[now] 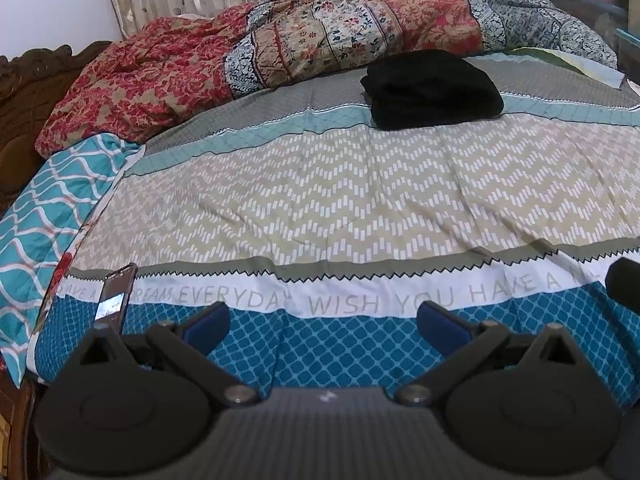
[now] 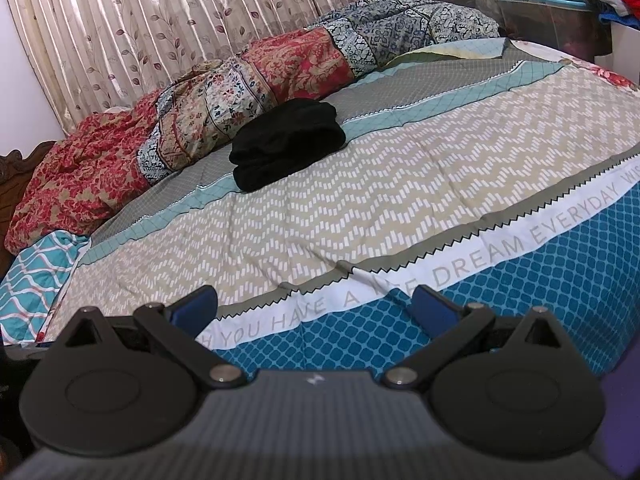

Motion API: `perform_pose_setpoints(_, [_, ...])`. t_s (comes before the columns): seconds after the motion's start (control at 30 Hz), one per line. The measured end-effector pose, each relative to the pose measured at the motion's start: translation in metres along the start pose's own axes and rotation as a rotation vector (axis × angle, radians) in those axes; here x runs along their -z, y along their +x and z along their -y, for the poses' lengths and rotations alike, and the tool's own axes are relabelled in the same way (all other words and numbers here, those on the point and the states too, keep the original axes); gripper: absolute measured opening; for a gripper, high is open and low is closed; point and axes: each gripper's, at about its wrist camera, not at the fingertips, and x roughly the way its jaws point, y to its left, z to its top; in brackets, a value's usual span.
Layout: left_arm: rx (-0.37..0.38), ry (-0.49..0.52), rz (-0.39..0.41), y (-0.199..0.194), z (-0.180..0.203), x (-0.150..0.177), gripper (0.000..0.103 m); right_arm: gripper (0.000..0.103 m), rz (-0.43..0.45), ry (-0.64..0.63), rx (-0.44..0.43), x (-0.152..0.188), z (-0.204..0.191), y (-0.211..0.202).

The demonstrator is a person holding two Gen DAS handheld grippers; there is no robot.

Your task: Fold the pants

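Plainly, both tongs stand wide open and hold nothing. The left tongs (image 1: 323, 322) and the right tongs (image 2: 316, 304) hang over the near edge of the bed (image 1: 360, 200), above the blue band of the sheet, and neither touches cloth.

The pants (image 1: 432, 90) lie well apart from both, far up the bed on the grey stripe, just beside the rumpled quilt (image 1: 280, 52) along the far side. They show as a compact black bundle, already layered on itself, so the task looks either done or at a restart; which of the two cannot be told from here.

From the left tongs the bundle lies ahead and to the right; from the right tongs the same pants (image 2: 288, 142) lie ahead and slightly left. So the bundle sits between the two lines of sight, and neither arm is clearly nearer. Its long axis runs roughly across the bed, parallel to the stripes, so a reach from the near edge would meet a long side first.

A phone (image 1: 116, 296) stands propped at the near left edge, close to the left tongs.
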Motion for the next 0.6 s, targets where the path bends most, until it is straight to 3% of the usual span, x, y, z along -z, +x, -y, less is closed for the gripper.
perform_pose_setpoints(0.6, [-0.001, -0.016, -0.051, 0.0095, -0.0019, 0.0029, 0.103, 0.103, 0.003, 0.001, 0.002, 0.0013, -0.0014, -0.0001])
